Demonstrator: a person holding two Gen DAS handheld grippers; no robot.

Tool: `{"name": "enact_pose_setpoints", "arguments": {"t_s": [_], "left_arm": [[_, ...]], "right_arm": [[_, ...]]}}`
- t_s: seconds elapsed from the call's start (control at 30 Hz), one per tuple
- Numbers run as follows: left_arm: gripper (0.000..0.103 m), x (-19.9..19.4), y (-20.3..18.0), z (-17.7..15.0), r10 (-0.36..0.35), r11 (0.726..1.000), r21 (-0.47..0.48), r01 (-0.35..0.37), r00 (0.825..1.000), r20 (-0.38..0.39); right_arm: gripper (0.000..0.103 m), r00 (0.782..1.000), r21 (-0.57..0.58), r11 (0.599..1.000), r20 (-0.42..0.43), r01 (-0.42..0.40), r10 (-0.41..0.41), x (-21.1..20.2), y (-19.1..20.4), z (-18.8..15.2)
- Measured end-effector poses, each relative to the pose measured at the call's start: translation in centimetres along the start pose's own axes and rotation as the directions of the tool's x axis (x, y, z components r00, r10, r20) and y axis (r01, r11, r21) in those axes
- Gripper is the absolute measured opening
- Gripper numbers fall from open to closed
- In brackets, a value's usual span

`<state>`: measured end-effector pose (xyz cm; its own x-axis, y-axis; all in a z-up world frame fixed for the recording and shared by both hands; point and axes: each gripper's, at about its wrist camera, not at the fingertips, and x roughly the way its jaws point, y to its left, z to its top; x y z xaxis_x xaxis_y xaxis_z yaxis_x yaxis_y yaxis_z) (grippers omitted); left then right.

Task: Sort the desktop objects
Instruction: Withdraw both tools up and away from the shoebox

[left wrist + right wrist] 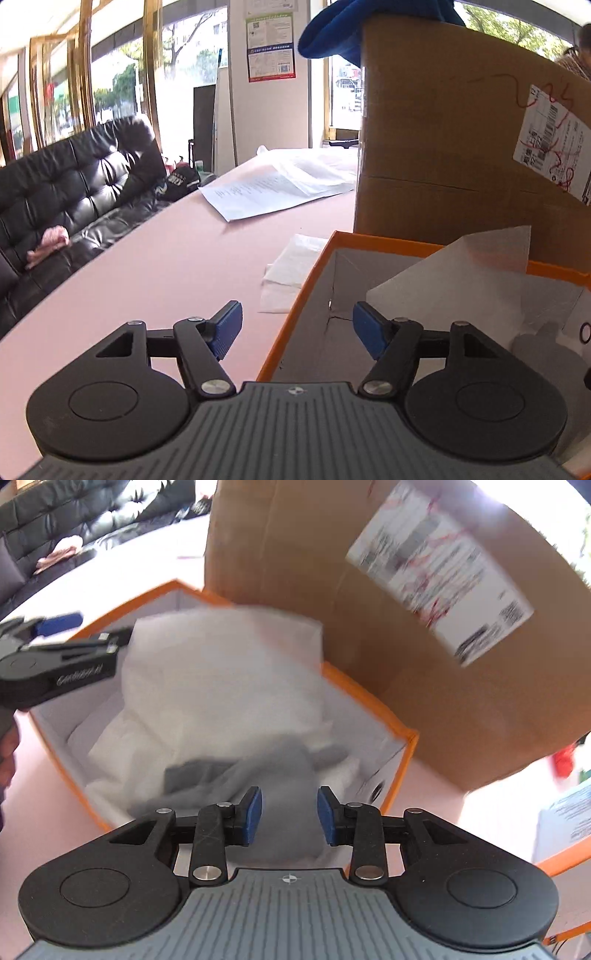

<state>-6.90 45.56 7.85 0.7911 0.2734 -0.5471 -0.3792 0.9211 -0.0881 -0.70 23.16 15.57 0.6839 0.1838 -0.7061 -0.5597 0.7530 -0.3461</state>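
An orange box (pixel 369 701), open-topped with white inner walls, was seen standing on the pink counter (pixel 166 266) and is taken here as the landmark. White wrapping paper (pixel 221 686) was found bunched inside the box, one sheet rising above its rim; something grey lay low in the paper, too blurred to be identified.

The left gripper (pixel 297 328) was held over the box's near left corner, its jaws spread wide with nothing between the blue pads (pixel 229 328); one pad was outside the orange wall above the counter, the other above the box interior. In the right wrist view this same gripper (pixel 62 638) was seen at the box's left rim, with part of a hand (pixel 7 753) below it.

The right gripper (pixel 290 816) was positioned above the near side of the box, its jaws parted with a clear gap; only paper and the grey shape were visible beyond the pads. No grasp was noted.

Directly behind the box, a large cardboard carton (pixel 461 147) bearing a shipping label (pixel 554 147) was recorded, seemingly touching the box's far wall. A blue cloth (pixel 351 26) was draped over the carton's top. Left of the box, a folded white sheet (pixel 291 269) lay just beside its wall, and printed papers (pixel 266 188) lay farther back. A black sofa (pixel 74 192) was noted beyond the counter's edge.
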Motion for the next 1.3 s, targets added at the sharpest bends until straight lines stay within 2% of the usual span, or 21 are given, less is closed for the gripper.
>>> {"name": "enact_pose_setpoints", "arguments": {"t_s": [0.03,0.07,0.17,0.27,0.33,0.37,0.4,0.53,0.7,0.73,0.77,0.8,0.87,0.93,0.97,1.0,1.03,1.1,1.17,1.2,1.3], "left_arm": [[0.065,0.2,0.6,0.2,-0.038,0.999,-0.038,0.037,0.999,-0.022],[0.065,0.4,0.8,0.4,-0.052,0.997,-0.053,0.050,0.998,-0.040],[0.066,0.4,0.7,0.5,-0.035,0.999,-0.013,0.034,0.999,-0.030],[0.066,-0.3,-0.1,0.5,-0.048,0.997,0.053,0.048,0.999,-0.002],[0.063,-1.1,-0.2,0.8,-0.046,0.997,0.061,0.045,0.999,0.012],[0.066,-1.6,0.0,1.1,-0.037,0.998,0.056,0.035,0.999,0.035],[0.073,-2.0,0.2,1.3,-0.029,0.998,0.051,0.026,0.998,0.059],[0.075,-3.8,1.1,2.1,0.015,1.000,-0.008,-0.014,0.991,0.136],[0.075,-4.4,0.9,2.3,-0.005,1.000,0.000,0.005,0.989,0.147],[0.075,-4.3,0.8,2.3,-0.007,1.000,0.006,0.006,0.990,0.142],[0.075,-4.2,0.7,2.2,-0.012,1.000,0.011,0.011,0.990,0.139],[0.075,-4.1,0.6,2.0,-0.019,1.000,0.016,0.017,0.991,0.131],[0.075,-3.8,0.4,1.8,-0.044,0.999,0.020,0.042,0.993,0.108],[0.075,-3.3,0.2,1.5,-0.097,0.995,0.019,0.096,0.993,0.066],[0.075,-3.1,0.1,1.3,-0.124,0.992,0.018,0.124,0.991,0.044],[0.075,-3.0,0.2,1.3,-0.158,0.987,-0.008,0.158,0.987,0.017],[0.075,-3.3,0.3,1.2,-0.186,0.982,-0.033,0.186,0.982,0.000],[0.076,-4.2,-0.2,1.1,-0.206,0.978,-0.019,0.206,0.978,0.004],[0.078,-6.1,-1.6,0.6,-0.177,0.983,0.054,0.174,0.981,0.073],[0.083,-6.9,-2.3,0.3,-0.182,0.981,0.085,0.174,0.979,0.093],[0.083,-9.0,-4.3,-0.6,-0.210,0.968,0.164,0.188,0.969,0.128]], "right_arm": [[0.032,0.994,-0.011,0.998,0.096,0.055,-0.054,-0.6,0.3,0.4],[0.032,0.988,-0.008,0.998,0.141,0.057,-0.055,-0.9,0.6,0.9],[0.032,0.989,-0.006,0.995,0.108,-0.103,0.104,0.3,2.3,2.1],[0.032,0.989,-0.033,0.993,0.093,-0.111,0.114,2.8,4.9,2.9],[0.024,0.989,-0.011,0.990,0.035,-0.140,0.141,5.4,6.0,3.3],[0.024,0.989,-0.014,0.989,-0.005,-0.146,0.146,6.6,6.5,3.3],[0.024,0.988,-0.022,0.988,-0.046,-0.150,0.149,7.8,7.0,3.3],[0.023,0.954,-0.026,0.982,-0.243,-0.186,0.174,11.5,8.0,2.7],[0.024,0.946,-0.105,0.977,-0.288,-0.184,0.148,11.8,8.6,2.9],[0.026,0.947,-0.100,0.980,-0.290,-0.174,0.139,11.8,8.5,2.9],[0.033,0.950,-0.094,0.983,-0.284,-0.158,0.126,11.5,8.3,2.9],[0.041,0.959,-0.089,0.987,-0.264,-0.133,0.105,11.0,8.1,2.9],[0.046,0.982,-0.061,0.995,-0.172,-0.085,0.073,9.0,7.4,3.0],[0.059,0.995,-0.004,0.996,-0.050,-0.090,0.090,5.9,6.1,2.7],[0.071,0.995,0.046,0.994,0.009,-0.099,0.099,4.2,5.1,2.4],[0.078,0.994,0.095,0.991,0.050,-0.098,0.094,2.6,4.0,1.7],[0.078,0.993,0.143,0.985,0.084,-0.099,0.087,1.1,3.1,0.9],[0.079,0.985,0.236,0.964,0.150,-0.123,0.089,-1.0,1.0,-1.2],[0.080,0.974,0.313,0.939,0.210,-0.144,0.079,-2.9,-0.8,-3.3],[0.084,0.969,0.323,0.937,0.242,-0.136,0.057,-3.8,-1.4,-4.5],[0.091,0.957,0.340,0.936,0.288,-0.089,-0.013,-6.0,-3.0,-7.2]]}}
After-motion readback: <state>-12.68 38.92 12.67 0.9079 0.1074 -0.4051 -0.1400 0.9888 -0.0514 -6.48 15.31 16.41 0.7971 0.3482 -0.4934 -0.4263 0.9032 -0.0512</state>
